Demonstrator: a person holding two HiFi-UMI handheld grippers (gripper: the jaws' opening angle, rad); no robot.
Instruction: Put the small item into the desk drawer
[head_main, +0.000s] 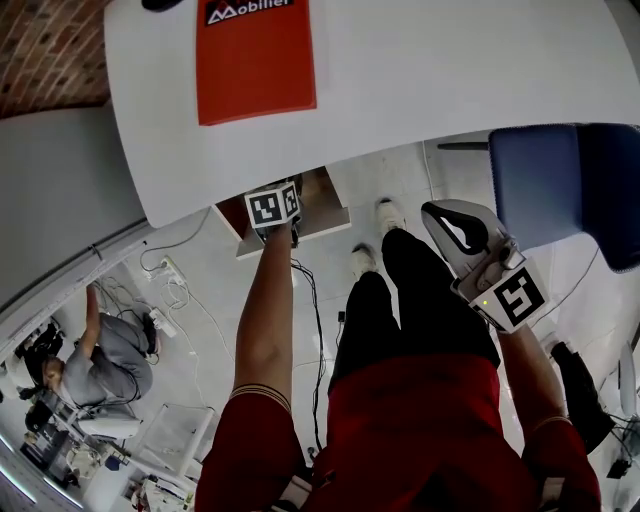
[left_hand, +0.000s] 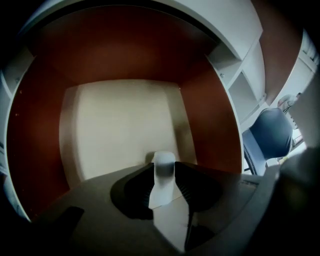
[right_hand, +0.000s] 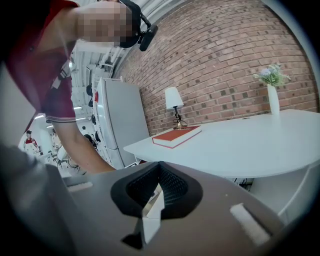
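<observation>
Likely light, stiff and smooth, the small white item (left_hand: 163, 161) sits clamped by its sides between the left gripper's (left_hand: 163, 171) tips, lower middle of frame, above the drawer's (left_hand: 120, 125) pale floor; the right gripper (right_hand: 159, 172) is closed, empty.

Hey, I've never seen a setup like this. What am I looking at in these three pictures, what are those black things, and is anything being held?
A person holds a two-jaw gripper in each hand. One picture comes from a head camera looking down; the others from cameras riding on each gripper. The white desk carries an orange book. The left gripper holds a small white item over the open drawer. The right gripper is shut and empty.
</observation>
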